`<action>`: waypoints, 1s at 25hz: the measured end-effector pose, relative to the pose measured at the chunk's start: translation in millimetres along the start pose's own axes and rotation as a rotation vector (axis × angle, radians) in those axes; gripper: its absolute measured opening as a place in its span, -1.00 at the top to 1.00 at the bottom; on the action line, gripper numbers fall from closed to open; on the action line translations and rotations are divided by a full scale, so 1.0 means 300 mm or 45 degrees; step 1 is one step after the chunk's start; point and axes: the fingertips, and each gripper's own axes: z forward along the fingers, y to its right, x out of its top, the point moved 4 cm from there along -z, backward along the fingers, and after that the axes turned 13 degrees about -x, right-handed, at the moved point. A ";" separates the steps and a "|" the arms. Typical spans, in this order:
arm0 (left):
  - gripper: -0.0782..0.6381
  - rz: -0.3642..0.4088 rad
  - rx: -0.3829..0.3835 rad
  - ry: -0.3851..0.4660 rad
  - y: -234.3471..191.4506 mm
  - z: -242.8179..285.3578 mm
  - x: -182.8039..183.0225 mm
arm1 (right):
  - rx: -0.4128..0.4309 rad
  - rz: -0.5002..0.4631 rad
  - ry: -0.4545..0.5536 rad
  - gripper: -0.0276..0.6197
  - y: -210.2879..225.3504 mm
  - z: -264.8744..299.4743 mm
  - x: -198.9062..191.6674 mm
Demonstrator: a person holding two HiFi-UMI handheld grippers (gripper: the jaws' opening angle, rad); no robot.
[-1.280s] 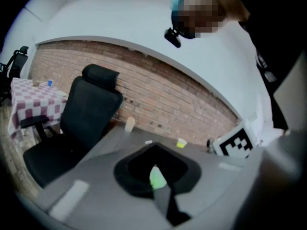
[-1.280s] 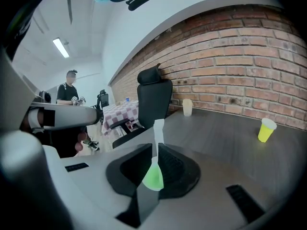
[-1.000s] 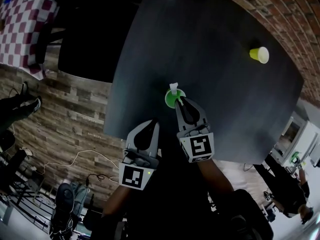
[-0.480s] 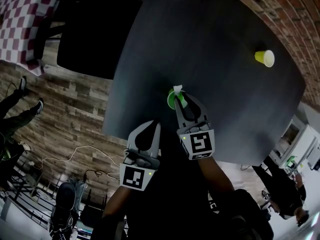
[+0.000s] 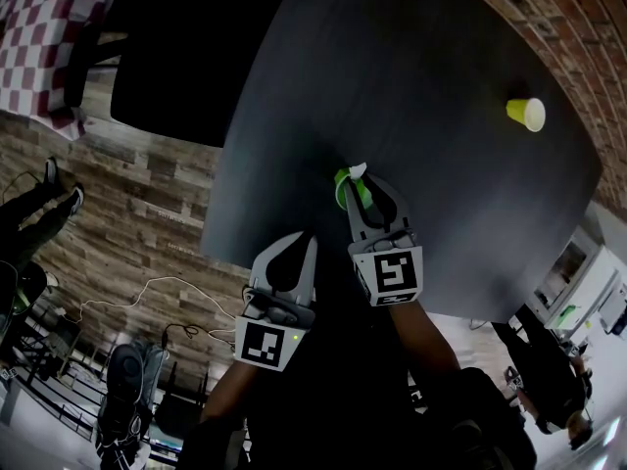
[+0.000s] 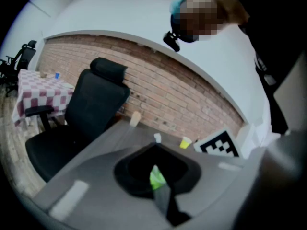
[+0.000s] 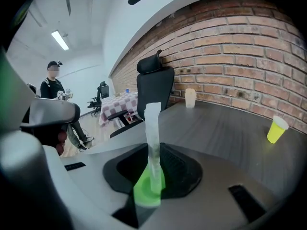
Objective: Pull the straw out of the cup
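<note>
While the right tongs (image 5: 366, 192) pinch the straw (image 5: 358, 171), the left tongs (image 5: 299, 245) hang pressed together, holding nothing.

The head view places the green cup (image 5: 342, 190) on the dark tabletop (image 5: 441, 223) near its close edge, with a yellow cup (image 5: 526, 114) well apart. Only the right gripper view shows the straw standing upright in the green cup, white and seemingly paper-wrapped, with a dark pad against each side. The left gripper view gives a blurred glimpse of the green cup just past its own closed tips.
</note>
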 end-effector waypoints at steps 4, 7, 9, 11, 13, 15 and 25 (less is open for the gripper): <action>0.77 -0.007 0.007 0.012 -0.004 0.005 0.002 | -0.002 -0.014 -0.008 0.73 0.003 0.007 0.000; 0.77 -0.010 0.011 0.019 -0.015 0.006 0.010 | -0.005 -0.020 -0.013 0.73 0.000 0.016 0.007; 0.77 -0.010 0.011 0.022 -0.015 0.005 0.016 | -0.005 -0.023 -0.018 0.73 -0.001 0.017 0.011; 0.77 -0.011 0.012 0.020 -0.018 0.004 0.019 | -0.002 -0.027 -0.022 0.73 -0.003 0.019 0.015; 0.77 -0.012 0.013 0.021 -0.018 -0.001 0.020 | -0.001 -0.029 -0.021 0.73 -0.005 0.017 0.017; 0.77 -0.010 0.014 0.027 -0.013 -0.007 0.022 | -0.004 -0.027 -0.017 0.73 -0.006 0.009 0.018; 0.77 -0.007 0.018 0.050 -0.001 -0.025 0.030 | -0.011 -0.022 -0.003 0.75 -0.009 -0.010 0.023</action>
